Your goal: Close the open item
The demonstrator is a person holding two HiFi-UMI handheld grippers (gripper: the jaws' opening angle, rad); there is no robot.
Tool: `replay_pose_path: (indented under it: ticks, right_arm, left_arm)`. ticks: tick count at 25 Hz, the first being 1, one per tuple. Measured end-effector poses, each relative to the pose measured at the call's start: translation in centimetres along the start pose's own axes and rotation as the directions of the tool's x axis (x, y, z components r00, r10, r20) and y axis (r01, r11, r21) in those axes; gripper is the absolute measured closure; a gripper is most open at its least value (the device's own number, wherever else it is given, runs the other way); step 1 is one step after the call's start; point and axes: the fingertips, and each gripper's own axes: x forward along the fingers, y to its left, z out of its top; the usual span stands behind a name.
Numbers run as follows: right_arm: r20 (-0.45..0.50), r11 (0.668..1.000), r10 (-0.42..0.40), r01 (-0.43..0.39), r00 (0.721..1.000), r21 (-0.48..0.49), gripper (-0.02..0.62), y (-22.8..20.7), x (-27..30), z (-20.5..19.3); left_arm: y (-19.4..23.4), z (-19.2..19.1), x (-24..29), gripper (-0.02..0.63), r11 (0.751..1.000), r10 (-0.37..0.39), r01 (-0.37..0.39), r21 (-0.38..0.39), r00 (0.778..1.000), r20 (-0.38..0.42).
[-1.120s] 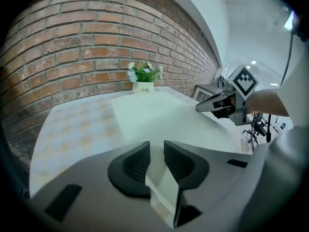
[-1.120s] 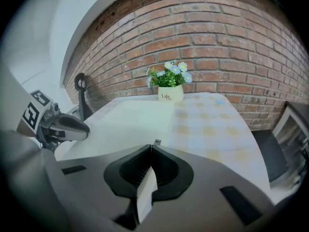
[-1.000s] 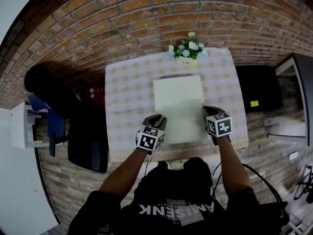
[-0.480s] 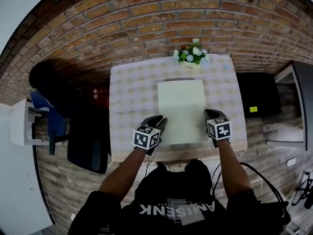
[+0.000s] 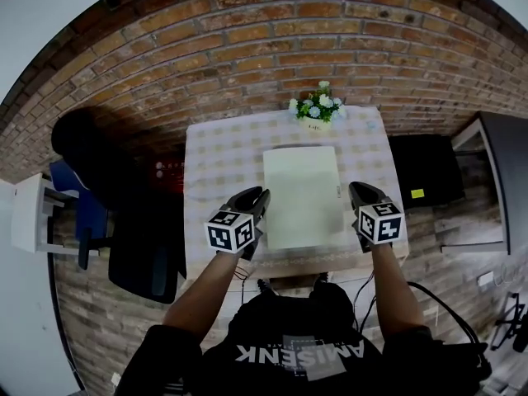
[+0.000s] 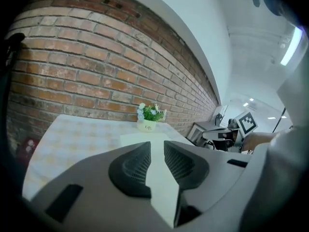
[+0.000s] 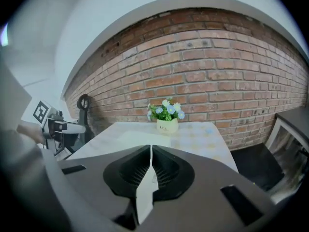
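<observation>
Flowers (image 5: 318, 102) fill pot (image 5: 313, 125) behind flat white item (image 5: 301, 196).

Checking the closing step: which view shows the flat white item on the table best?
Head view: the flat white item shows whole, from above, lying flat. Both gripper views show only a foreshortened part of it beyond their jaws.
</observation>
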Motion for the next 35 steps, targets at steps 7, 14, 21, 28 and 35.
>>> replay_pose_path:
  ticks: [7,14,21,28,35]
  right_arm:
    - [0.125,0.999,-0.008,0.013,0.992,-0.039,0.552,1.0,-4.0,6.1]
    - [0.212,0.999,0.011,0.0,0.977,-0.051,0.552,2.6,-8.0,10.9]
    - [0.322,0.998,0.039,-0.023,0.946,-0.052,0.552,4.0,-11.7,15.7]
    - [0.404,0.994,0.042,0.004,0.914,-0.113,0.552,4.8,-14.4,19.6]
    - [0.473,0.989,0.041,0.031,0.88,-0.143,0.554,5.4,-16.4,21.6]
  left_arm:
    - [-1.4,5.7,-1.7,0.512,0.999,-0.023,0.019,0.038,0.992,0.122]
    - [-3.8,10.9,-3.9,0.512,0.995,-0.059,0.04,0.094,0.974,0.217]
    - [-4.9,15.2,-6.0,0.532,0.986,-0.021,-0.029,0.167,0.956,0.293]
    - [-5.3,18.4,-8.6,0.566,0.983,-0.003,-0.064,0.171,0.931,0.364]
    - [-4.1,20.8,-11.8,0.592,0.975,0.083,-0.163,0.152,0.9,0.429]
